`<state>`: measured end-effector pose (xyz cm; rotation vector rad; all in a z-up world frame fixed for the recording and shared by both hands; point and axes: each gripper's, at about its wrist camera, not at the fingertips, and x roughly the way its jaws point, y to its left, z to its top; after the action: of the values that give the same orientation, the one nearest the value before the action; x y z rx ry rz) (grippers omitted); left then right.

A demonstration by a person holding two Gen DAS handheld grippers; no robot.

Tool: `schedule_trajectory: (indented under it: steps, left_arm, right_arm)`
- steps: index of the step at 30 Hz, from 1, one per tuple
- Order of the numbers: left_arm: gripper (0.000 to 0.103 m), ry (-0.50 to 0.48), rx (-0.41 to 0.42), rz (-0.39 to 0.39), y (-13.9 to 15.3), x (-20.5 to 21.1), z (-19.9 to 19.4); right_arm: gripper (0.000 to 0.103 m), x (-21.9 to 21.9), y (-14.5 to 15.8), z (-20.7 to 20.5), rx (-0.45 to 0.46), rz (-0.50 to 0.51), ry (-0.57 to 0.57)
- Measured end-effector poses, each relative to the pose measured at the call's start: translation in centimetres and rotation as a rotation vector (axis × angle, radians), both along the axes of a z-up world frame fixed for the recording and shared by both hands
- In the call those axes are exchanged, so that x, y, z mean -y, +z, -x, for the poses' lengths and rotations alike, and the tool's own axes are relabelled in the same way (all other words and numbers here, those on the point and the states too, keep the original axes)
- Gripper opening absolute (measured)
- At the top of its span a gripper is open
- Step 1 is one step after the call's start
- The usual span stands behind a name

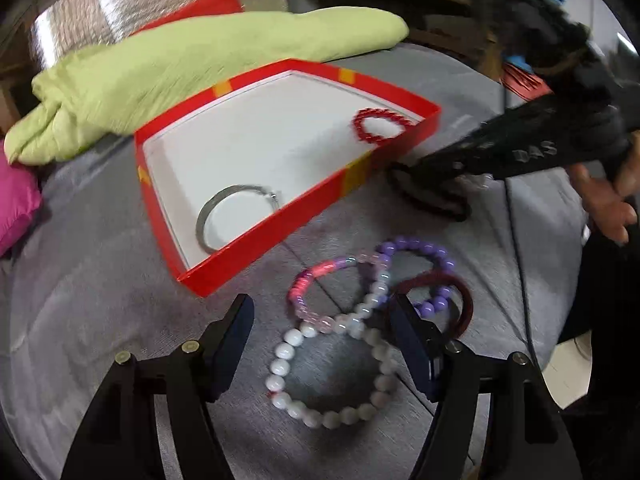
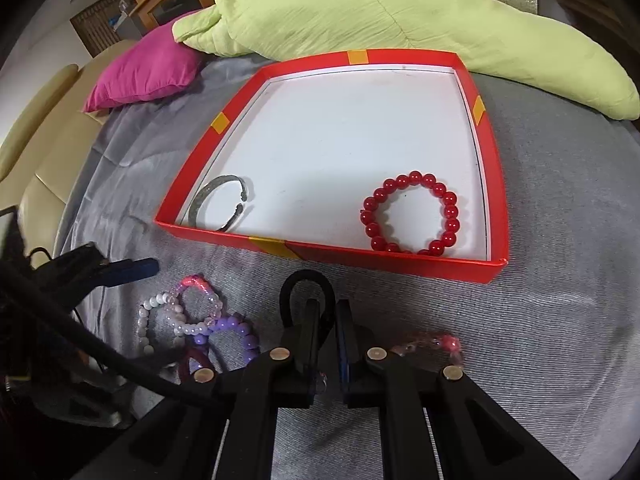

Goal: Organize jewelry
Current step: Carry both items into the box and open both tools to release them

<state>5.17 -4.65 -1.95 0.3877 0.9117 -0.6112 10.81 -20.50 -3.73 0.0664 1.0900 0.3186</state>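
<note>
With the silver bangle [image 2: 222,204] and red bead bracelet [image 2: 412,216] already in the red box [image 2: 496,184], the pick step is in hand. Right gripper [image 2: 328,312] is clamped on a black ring bracelet [image 2: 306,280] just outside the box's near wall. Left gripper [image 1: 320,320] stands wide over the white [image 1: 332,376], pink [image 1: 316,280] and purple bead bracelets [image 1: 416,252], holding nothing. Next: lift the black one over the wall, then release.

The right gripper [image 2: 328,312] is pinched closed on a black ring bracelet [image 2: 306,280] lying on the grey cloth [image 2: 540,320], near the red tray [image 2: 494,184]. Inside the tray, a red bead bracelet [image 2: 450,200] lies at the right and a silver bangle [image 2: 208,196] at the left. More bead bracelets [image 2: 192,316] are heaped at the near left.
</note>
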Motion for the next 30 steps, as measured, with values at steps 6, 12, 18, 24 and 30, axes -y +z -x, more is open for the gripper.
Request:
schedule_trajectory:
  steps: [6, 12, 18, 24, 30]
  left_arm:
    - [0.047, 0.0, -0.018, 0.013, -0.4, 0.2, -0.5]
    - [0.011, -0.018, -0.01, 0.011, -0.5, 0.5, -0.2]
    - [0.008, -0.004, 0.026, 0.026, 0.3, 0.1, -0.1]
    - [0.008, -0.044, 0.073, 0.068, 2.5, 0.1, 1.4]
    - [0.008, -0.054, 0.122, 0.178, 5.4, -0.5, 1.8]
  right_arm:
    - [0.009, 0.0, 0.2, 0.0, 0.004, -0.018, -0.008]
    - [0.009, 0.2, 0.8, 0.1, 0.021, -0.05, -0.008]
    - [0.009, 0.0, 1.4, 0.4, 0.037, -0.083, 0.005]
    - [0.009, 0.4, 2.6, 0.7, 0.073, -0.144, 0.019]
    - [0.009, 1.2, 4.0, 0.1, 0.13, -0.211, -0.034]
